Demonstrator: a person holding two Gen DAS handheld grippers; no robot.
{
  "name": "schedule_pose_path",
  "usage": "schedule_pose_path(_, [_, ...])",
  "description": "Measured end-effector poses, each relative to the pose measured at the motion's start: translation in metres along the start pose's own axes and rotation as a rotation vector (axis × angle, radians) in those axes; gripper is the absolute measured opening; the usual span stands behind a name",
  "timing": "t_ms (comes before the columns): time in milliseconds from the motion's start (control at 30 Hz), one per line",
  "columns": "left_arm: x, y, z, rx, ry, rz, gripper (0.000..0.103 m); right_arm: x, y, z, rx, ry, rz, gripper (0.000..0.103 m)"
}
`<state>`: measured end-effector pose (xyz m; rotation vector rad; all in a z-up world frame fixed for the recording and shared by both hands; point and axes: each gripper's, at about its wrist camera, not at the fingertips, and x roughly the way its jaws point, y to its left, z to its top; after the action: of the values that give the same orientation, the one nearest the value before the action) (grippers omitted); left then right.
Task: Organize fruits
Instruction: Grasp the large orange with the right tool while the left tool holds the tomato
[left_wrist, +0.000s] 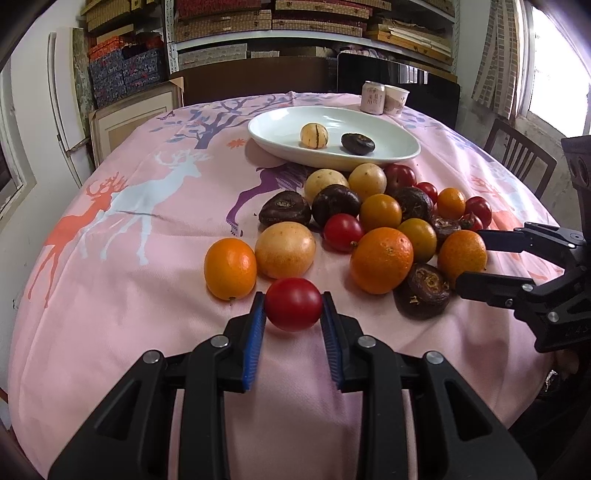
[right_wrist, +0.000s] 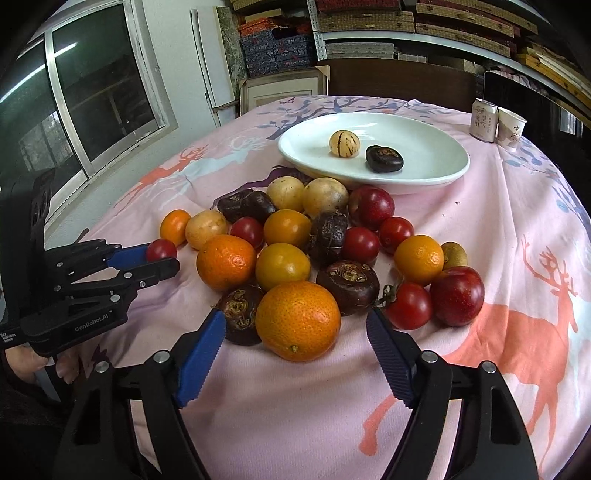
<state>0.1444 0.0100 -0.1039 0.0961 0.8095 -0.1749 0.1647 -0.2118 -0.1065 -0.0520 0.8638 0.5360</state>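
Note:
A pile of fruit lies on the pink tablecloth: oranges, yellow fruits, red tomatoes, red plums and dark brown water chestnuts. My left gripper (left_wrist: 293, 303) is shut on a red tomato (left_wrist: 293, 303) at the pile's near left edge; it also shows in the right wrist view (right_wrist: 161, 250). My right gripper (right_wrist: 295, 328) is open, its blue pads on either side of a large orange (right_wrist: 297, 319), not touching it. A white oval plate (left_wrist: 399, 151) behind the pile holds a pale striped fruit (left_wrist: 313, 135) and a dark water chestnut (left_wrist: 357, 143).
A can (right_wrist: 484, 120) and a paper cup (right_wrist: 510, 126) stand at the far right of the table. Shelves with boxes fill the back wall. A wooden chair (left_wrist: 517, 155) stands at the right. A window (right_wrist: 85, 96) is on the left.

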Motion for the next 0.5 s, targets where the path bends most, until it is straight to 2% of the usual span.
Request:
schedule_pose_path(200, [0.001,0.003,-0.002,-0.007,0.006,-0.003,0.029,0.011,-0.015,0.001,0.102,0.039,0.042,0.072])
schedule_pose_path(267, [0.002,0.002,-0.003,-0.005,0.008,-0.005,0.029,0.012,-0.015,0.0,0.11,0.041,0.066,0.061])
schedule_pose_path(300, [0.003,0.002,-0.003,-0.005,0.009,-0.007,0.029,0.012,-0.015,0.0,0.11,0.037,0.079,0.051])
schedule_pose_path(333, [0.003,0.001,-0.003,-0.005,0.011,-0.007,0.029,0.012,-0.015,0.0,0.109,0.032,0.091,0.047])
schedule_pose_path(500, [0.003,0.002,-0.003,-0.009,0.011,-0.006,0.029,0.012,-0.017,-0.001,0.126,0.027,0.099,0.047])
